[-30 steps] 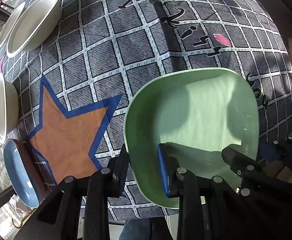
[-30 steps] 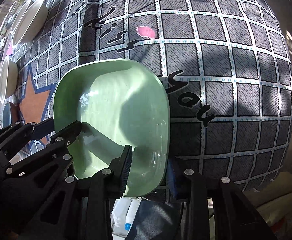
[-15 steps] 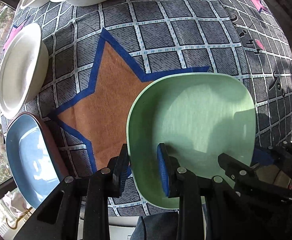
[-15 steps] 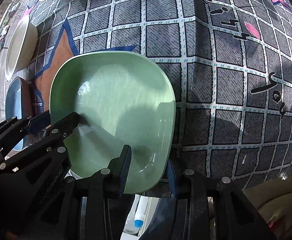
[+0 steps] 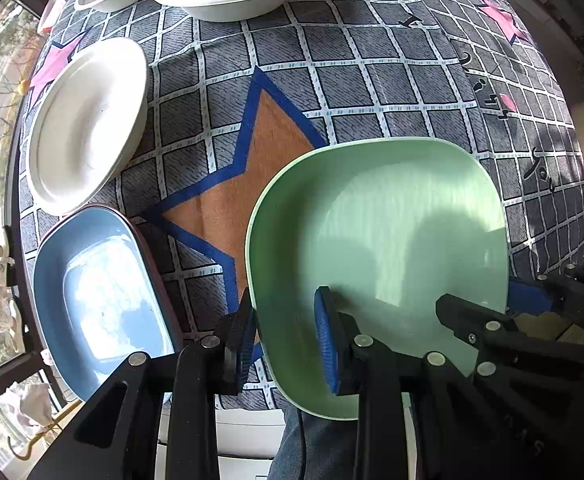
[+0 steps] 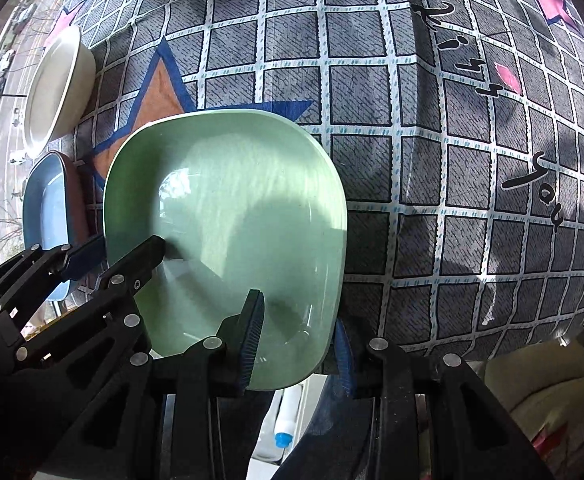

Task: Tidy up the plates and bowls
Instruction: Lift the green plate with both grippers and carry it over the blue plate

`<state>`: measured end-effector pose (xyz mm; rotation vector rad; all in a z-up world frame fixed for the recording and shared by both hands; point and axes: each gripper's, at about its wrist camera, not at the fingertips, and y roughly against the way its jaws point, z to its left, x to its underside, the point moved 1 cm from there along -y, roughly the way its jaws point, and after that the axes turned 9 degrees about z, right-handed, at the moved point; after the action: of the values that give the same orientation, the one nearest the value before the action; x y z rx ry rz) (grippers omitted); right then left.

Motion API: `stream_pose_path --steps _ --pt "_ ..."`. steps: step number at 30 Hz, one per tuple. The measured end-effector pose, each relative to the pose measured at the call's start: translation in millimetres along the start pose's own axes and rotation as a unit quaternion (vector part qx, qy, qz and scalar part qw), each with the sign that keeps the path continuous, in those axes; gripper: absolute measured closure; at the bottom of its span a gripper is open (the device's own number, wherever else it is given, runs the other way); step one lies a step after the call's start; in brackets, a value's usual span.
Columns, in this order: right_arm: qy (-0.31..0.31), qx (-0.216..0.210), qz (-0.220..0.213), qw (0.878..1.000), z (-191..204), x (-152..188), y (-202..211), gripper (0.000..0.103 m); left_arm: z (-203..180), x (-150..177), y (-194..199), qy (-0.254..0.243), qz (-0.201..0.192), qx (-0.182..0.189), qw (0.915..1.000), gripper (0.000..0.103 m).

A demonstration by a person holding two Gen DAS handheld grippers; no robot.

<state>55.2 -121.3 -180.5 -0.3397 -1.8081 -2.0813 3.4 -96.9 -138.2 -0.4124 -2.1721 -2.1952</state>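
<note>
Grip on the pale green rounded-square plastic plate (image 5: 375,240) is shared, left gripper (image 5: 284,344) and right gripper (image 6: 295,340) each clenched on its near rim above the checked tablecloth (image 5: 331,72), the blue oblong dish (image 5: 100,296) lying leftward, nearer the left gripper.

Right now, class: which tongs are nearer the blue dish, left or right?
Left. The left tongs grip the green plate on its edge facing the blue dish. The right tongs grip the plate's opposite edge, farther away.

three white bowls (image 5: 86,120), one blue dish (image 5: 100,300), one green plate (image 5: 379,248)
</note>
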Motion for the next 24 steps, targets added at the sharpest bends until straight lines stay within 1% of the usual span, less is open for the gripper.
stream_pose_path --steps 6,10,11,15,16,20,24 --pt "0.044 -0.001 -0.01 0.999 48 -8 20 0.067 61 20 23 0.051 -0.016 -0.001 0.9986 0.072" --pt "0.073 -0.009 -0.01 0.997 85 -11 28 0.067 104 36 31 0.079 -0.019 -0.007 0.9967 0.072" --pt "0.08 -0.01 -0.009 0.997 96 -13 27 0.067 118 42 34 0.085 -0.02 -0.01 0.9961 0.072" --pt "0.109 -0.013 -0.004 0.994 131 -17 19 0.067 157 54 34 0.107 -0.018 -0.023 0.9938 0.072" --pt "0.115 -0.014 -0.002 0.993 139 -17 16 0.067 160 51 25 0.113 -0.017 -0.026 0.9931 0.072" --pt "0.135 -0.021 0.016 0.99 155 -9 1 0.067 189 60 23 0.128 -0.007 -0.028 0.9914 0.072" --pt "0.144 -0.032 0.036 0.988 167 -10 -18 0.067 201 62 16 0.135 0.006 -0.031 0.9904 0.072"
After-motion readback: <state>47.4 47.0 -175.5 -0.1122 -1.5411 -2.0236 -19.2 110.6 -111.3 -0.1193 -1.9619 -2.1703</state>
